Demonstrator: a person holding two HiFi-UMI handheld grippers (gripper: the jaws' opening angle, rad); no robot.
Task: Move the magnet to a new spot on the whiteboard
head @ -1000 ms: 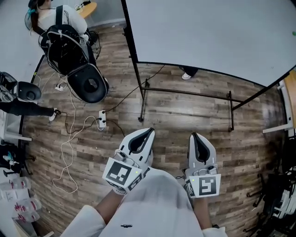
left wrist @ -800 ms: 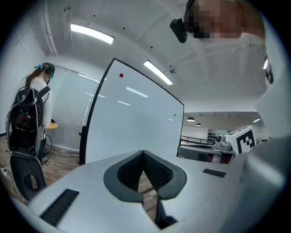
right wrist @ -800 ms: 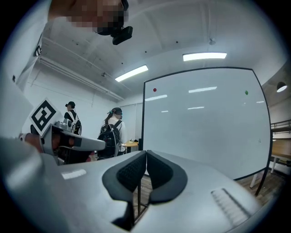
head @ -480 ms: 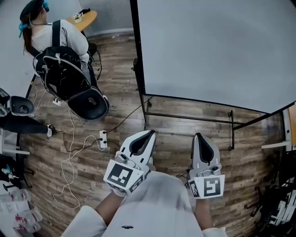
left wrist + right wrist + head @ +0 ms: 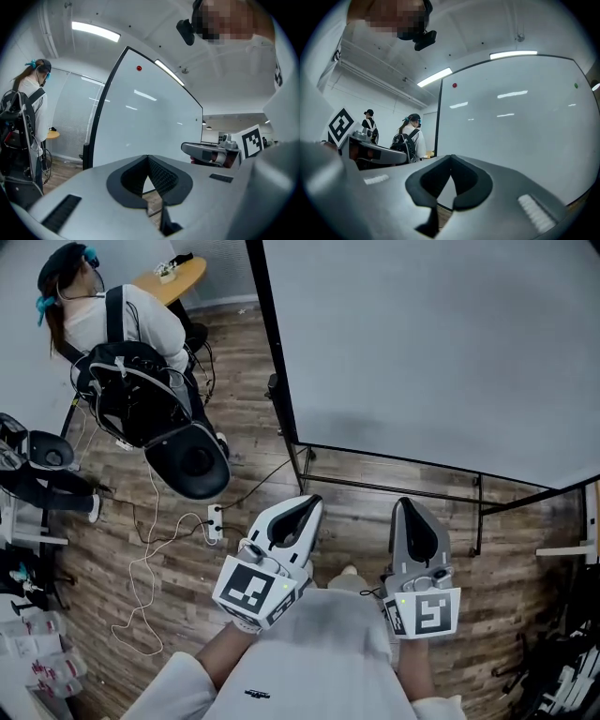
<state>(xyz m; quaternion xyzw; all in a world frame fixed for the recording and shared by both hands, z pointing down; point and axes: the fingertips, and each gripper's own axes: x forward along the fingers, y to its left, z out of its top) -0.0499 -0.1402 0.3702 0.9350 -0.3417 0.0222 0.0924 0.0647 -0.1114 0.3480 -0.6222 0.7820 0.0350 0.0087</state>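
A large whiteboard (image 5: 422,343) on a black stand fills the upper right of the head view. A small red magnet (image 5: 139,68) sticks near its top left corner, also seen as the red magnet (image 5: 454,85) in the right gripper view. A green magnet (image 5: 576,85) sits near the top right corner. My left gripper (image 5: 307,504) and right gripper (image 5: 403,507) are held side by side, short of the board and pointing at it. Both are shut with nothing between the jaws, as the left gripper (image 5: 148,157) and right gripper (image 5: 451,157) show in their own views.
A person with a black backpack (image 5: 122,324) stands at the left beside a black chair (image 5: 192,460). A power strip (image 5: 216,521) and white cables lie on the wood floor. The board's stand rail (image 5: 384,486) runs low in front. A round table (image 5: 178,277) is behind.
Both grippers have moved forward and slightly up toward the whiteboard, which now looks closer and larger. They stay shut and empty. The person at the left has shifted a little.
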